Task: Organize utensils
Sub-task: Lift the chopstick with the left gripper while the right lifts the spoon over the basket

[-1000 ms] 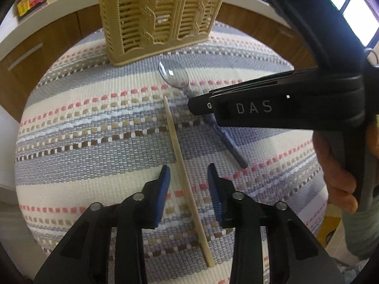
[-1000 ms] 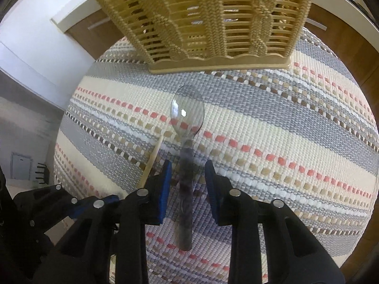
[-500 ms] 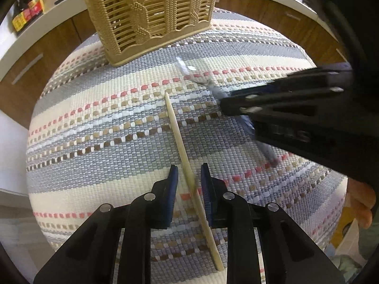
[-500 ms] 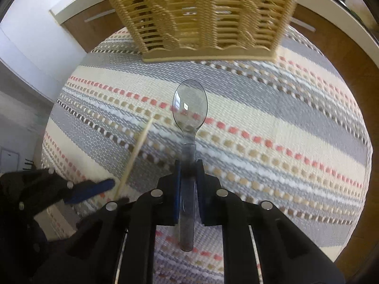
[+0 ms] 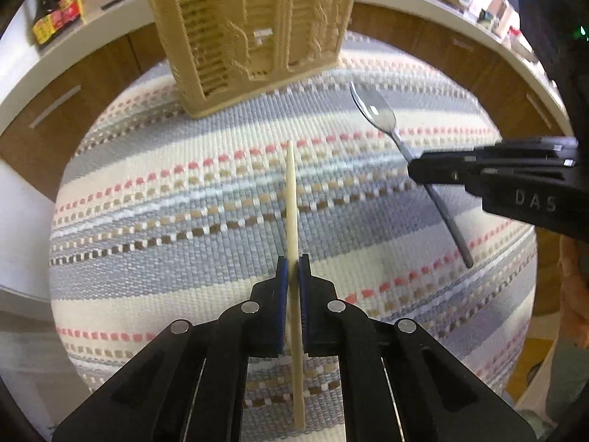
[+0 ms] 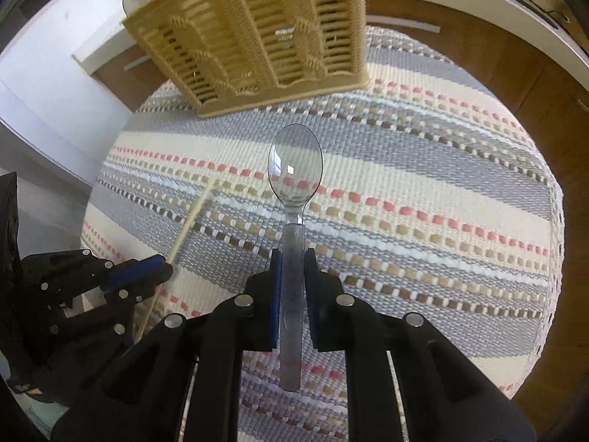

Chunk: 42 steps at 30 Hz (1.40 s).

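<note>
Everything here sits relative to the woven beige utensil basket (image 5: 254, 33) standing at the far side of the striped cloth (image 5: 154, 199). Off to the basket's left, on the white counter behind, are a couple of dark bottles (image 5: 55, 7) with red and yellow labels.

Nearer than the basket and a little left of its centre, the left gripper (image 5: 293, 269) has its blue pads pressed tight against a pale wooden chopstick (image 5: 292, 199). The jaws are clamped on it at roughly the lower third of its length. The stick's tip points up toward the basket's front edge but stops well short of it, and its butt end runs back between the black fingers toward the camera.

To the right of that, and in front of the basket's right corner, the right gripper (image 6: 292, 258) is closed on the grey handle of a clear plastic spoon (image 6: 294, 169). Its bowl faces up and aims at the basket's base, near it but not touching. From the left wrist view the spoon (image 5: 375, 110) appears tilted, bowl high and handle end low, raised off the cloth. The right gripper (image 5: 416, 169) comes in from the right edge with "DAS" lettering on its side.
</note>
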Available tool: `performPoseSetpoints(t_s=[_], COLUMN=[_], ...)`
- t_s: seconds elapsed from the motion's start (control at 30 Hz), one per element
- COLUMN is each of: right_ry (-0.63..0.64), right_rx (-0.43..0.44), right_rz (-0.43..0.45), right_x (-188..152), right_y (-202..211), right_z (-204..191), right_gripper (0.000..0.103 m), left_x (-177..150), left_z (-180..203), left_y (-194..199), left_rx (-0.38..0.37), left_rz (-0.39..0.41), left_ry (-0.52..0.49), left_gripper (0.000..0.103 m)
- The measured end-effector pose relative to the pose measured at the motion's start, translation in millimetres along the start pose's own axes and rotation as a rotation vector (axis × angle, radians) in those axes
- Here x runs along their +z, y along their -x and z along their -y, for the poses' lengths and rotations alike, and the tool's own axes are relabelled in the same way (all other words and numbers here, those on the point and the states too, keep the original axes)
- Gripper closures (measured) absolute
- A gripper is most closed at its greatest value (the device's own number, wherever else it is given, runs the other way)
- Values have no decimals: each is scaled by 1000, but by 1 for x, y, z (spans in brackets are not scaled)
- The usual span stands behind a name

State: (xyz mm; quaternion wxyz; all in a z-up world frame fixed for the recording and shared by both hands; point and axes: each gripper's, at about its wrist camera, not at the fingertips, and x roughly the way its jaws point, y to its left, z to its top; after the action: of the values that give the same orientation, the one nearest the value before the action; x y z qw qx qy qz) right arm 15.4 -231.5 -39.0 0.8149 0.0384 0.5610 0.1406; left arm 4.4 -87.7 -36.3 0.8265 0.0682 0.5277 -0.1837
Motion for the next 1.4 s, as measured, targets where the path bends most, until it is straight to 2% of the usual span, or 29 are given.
performPoseSetpoints(t_s=[0.17, 0.37, 0.5, 0.6, 0.73, 0.83, 1.03, 1.1, 1.27, 1.33, 1.4], right_ry=[3, 61, 68, 98, 100, 95, 66, 48, 44, 35, 21], right_rx=[39, 61, 159, 135, 155, 141, 105, 62, 38, 34, 30], right_rz=[80, 205, 250, 323, 397, 453, 596, 684, 863, 890, 908], right_x=[1, 5, 12, 20, 37, 50, 88, 97, 115, 122, 133], right_y=[26, 73, 100, 121, 149, 165, 191, 197, 192, 184, 174], right_z=[8, 7, 5, -7, -9, -9, -5, -2, 4, 8, 12], right_gripper=[93, 93, 93, 93, 93, 93, 93, 93, 93, 93, 93], left_x=[8, 16, 23, 33, 50, 61, 89, 100, 125, 131, 138], left_z=[-9, -19, -25, -27, -30, -28, -32, -35, -47, -52, -55], left_y=[29, 79, 114, 134, 163, 177, 195, 196, 182, 176, 169], left_rx=[-41, -89, -122, -115, -113, -104, -94, -91, -69, -75, -48], left_rz=[105, 279, 406, 483, 596, 653, 770, 794, 859, 889, 915], left_ry=[32, 63, 70, 72, 70, 65, 78, 80, 95, 101, 104], left_gripper=[99, 99, 99, 99, 99, 99, 99, 99, 99, 99, 99])
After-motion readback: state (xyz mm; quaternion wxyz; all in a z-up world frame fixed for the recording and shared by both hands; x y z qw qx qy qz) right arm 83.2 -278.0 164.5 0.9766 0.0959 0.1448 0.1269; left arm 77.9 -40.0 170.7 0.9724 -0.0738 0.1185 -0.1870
